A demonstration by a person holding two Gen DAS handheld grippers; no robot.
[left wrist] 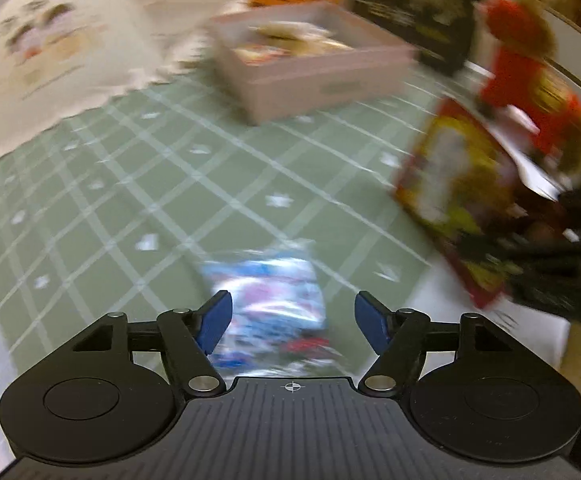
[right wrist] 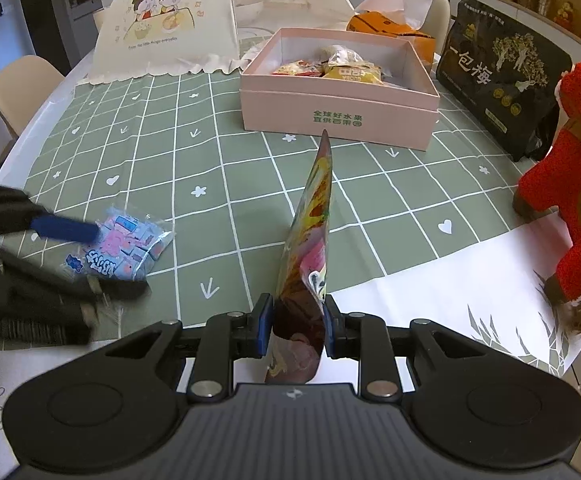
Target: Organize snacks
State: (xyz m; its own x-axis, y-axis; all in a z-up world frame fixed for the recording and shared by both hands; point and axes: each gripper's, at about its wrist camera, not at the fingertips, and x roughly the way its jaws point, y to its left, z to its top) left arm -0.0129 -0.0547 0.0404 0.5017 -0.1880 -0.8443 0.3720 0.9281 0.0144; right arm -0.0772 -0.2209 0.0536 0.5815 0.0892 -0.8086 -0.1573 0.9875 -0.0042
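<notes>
My right gripper (right wrist: 295, 320) is shut on a flat red and yellow snack packet (right wrist: 308, 240), held edge-on above the table; the packet also shows in the left wrist view (left wrist: 454, 196). My left gripper (left wrist: 292, 316) is open, its blue pads either side of a blue and pink candy bag (left wrist: 270, 308) lying on the green checked cloth. In the right wrist view the left gripper (right wrist: 86, 256) sits over that bag (right wrist: 126, 248). A pink open box (right wrist: 342, 84) holding several snack packets stands at the back; it also shows in the left wrist view (left wrist: 314, 76).
A white mesh food cover (right wrist: 162, 28) stands back left. A black plum bag (right wrist: 502, 76) and an orange bag (right wrist: 390, 28) are back right. A red plush toy (right wrist: 570, 184) sits at the right edge. A white paper sheet (right wrist: 458, 276) lies at front right.
</notes>
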